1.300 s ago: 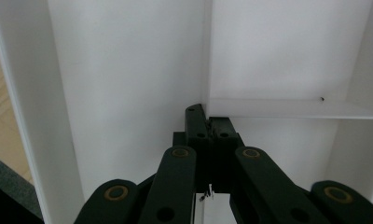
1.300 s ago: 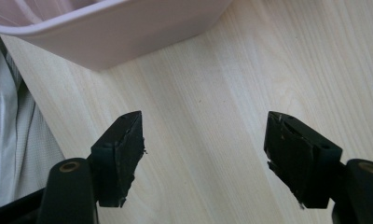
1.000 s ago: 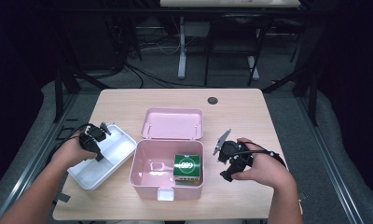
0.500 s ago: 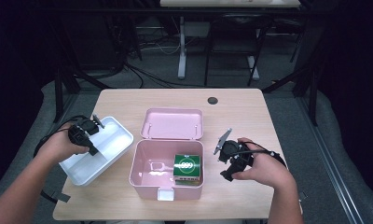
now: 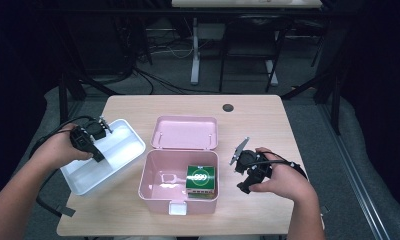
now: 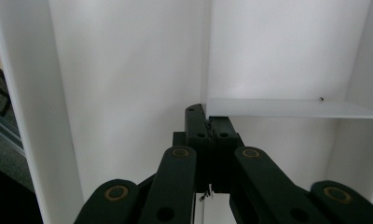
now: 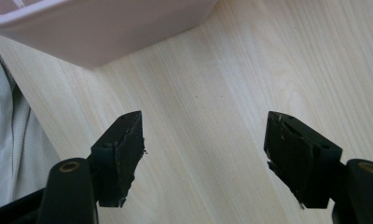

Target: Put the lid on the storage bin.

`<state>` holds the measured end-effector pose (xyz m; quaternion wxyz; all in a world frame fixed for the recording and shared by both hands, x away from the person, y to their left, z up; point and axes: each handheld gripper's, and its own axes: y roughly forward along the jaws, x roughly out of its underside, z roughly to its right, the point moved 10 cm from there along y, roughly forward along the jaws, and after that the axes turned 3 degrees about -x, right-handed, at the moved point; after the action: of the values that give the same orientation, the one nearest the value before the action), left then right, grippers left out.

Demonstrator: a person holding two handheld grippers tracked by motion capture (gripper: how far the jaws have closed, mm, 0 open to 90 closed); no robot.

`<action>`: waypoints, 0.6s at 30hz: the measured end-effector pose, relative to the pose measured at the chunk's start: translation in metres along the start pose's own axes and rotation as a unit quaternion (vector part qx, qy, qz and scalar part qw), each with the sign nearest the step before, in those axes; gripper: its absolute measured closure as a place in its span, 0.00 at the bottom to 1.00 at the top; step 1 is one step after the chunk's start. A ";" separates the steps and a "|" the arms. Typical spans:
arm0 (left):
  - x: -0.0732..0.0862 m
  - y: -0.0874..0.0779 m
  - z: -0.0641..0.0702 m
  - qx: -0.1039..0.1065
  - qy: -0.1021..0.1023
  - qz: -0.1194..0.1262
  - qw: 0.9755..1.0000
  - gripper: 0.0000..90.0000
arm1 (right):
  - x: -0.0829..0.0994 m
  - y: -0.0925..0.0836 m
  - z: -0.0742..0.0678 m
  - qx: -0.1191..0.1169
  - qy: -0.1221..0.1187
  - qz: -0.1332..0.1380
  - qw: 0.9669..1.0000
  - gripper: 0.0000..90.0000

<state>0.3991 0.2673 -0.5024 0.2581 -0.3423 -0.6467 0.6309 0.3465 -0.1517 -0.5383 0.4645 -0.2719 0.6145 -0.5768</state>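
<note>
My left gripper [image 5: 98, 155] is shut on the thin inner divider [image 6: 287, 108] of a white plastic tray [image 5: 120, 145], which hangs tilted over the table's left edge. In the left gripper view the jaws [image 6: 208, 125] are pinched together on the end of that divider, with the tray's white floor [image 6: 128, 70] behind them. An open pink box [image 5: 155, 187] with its lid [image 5: 185, 132] laid back sits mid-table, and a green carton [image 5: 200, 179] lies inside it. My right gripper [image 5: 244, 187] rests open on the table to the right of the box, its jaws [image 7: 205, 149] wide apart over bare wood.
A small black round disc [image 5: 228, 107] lies near the table's far edge. The pink box's corner [image 7: 96, 32] is close beside the right gripper. A white latch [image 5: 177, 207] sticks out from the box's near side. The wooden tabletop [image 5: 258, 130] stretches behind the right hand.
The left hand has risen and drifted left, lifting the white tray off the table with it. The right hand and the pink box have stayed still.
</note>
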 end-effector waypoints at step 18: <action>-0.036 -0.015 0.045 -0.016 0.148 -0.024 0.989 0.99 | 0.003 0.005 0.005 -0.001 0.008 -0.005 1.000 0.31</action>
<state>0.3858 0.2110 -0.4870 0.3603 -0.4199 -0.6200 0.5563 0.3503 -0.1554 -0.5430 0.4567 -0.2702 0.6174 -0.5807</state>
